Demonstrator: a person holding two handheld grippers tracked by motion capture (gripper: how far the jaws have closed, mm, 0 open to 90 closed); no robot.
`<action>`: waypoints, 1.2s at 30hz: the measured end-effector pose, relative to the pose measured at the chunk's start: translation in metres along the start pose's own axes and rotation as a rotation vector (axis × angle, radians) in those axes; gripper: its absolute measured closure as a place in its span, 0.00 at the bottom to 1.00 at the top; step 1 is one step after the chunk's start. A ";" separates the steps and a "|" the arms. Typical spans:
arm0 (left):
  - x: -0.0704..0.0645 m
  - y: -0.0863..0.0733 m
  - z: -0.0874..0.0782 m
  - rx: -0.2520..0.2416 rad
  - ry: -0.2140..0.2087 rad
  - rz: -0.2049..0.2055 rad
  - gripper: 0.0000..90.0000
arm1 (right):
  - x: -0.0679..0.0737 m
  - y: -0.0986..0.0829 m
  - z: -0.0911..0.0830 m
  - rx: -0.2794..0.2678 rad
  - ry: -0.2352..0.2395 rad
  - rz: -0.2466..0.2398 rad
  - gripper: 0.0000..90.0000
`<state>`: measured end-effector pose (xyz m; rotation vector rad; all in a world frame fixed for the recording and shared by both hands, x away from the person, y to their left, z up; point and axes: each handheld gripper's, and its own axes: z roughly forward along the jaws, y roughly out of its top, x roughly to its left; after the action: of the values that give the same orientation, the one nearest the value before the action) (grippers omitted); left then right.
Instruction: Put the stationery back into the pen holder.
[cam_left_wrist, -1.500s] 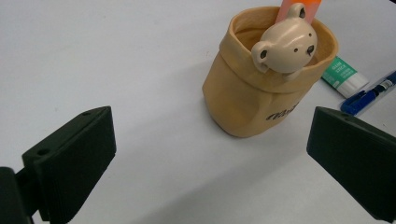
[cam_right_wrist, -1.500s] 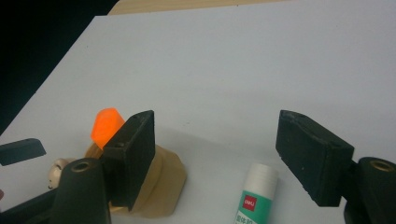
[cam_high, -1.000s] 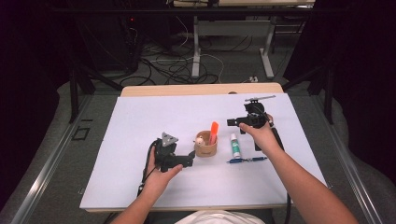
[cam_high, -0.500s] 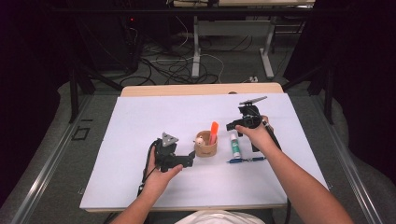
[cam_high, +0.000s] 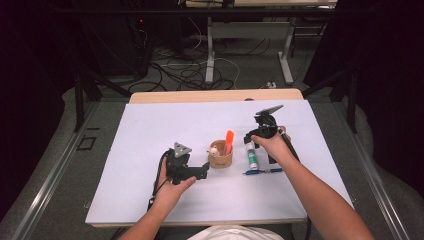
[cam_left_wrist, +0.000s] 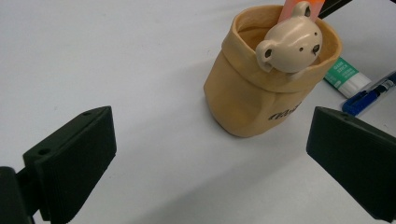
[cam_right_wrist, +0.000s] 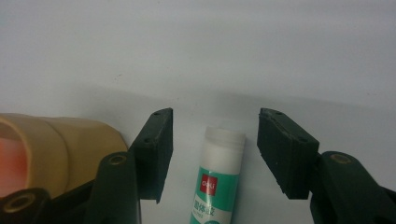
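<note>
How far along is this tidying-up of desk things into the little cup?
Part way, it seems. An orange marker already stands in the tan cup with the bear face. Right now the right claw is open, its jaws either side of the glue stick lying on the table; it is not yet gripped. The blue pen lies beside it, untouched. The left claw waits open in front of the cup.

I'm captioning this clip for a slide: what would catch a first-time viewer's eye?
The tan bear-faced pot at the middle of the white table, an orange marker standing in it. Just right of it, the right gripper hangs open astride a glue stick lying flat. The left gripper is open too, aimed at the pot.
</note>
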<state>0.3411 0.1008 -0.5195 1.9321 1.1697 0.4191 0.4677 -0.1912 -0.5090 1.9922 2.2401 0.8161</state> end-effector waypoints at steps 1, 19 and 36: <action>0.000 0.000 0.000 -0.001 0.001 -0.004 0.02 | 0.000 0.000 0.000 0.000 0.000 0.000 0.51; 0.000 0.000 0.000 0.003 0.001 -0.003 0.02 | -0.011 0.003 0.019 0.120 -0.031 0.039 0.60; -0.001 0.000 0.000 0.003 -0.003 0.004 0.02 | -0.010 0.004 0.024 0.140 -0.023 0.094 0.70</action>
<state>0.3407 0.1003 -0.5198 1.9370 1.1656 0.4163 0.4818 -0.1915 -0.5309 2.1699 2.2653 0.6567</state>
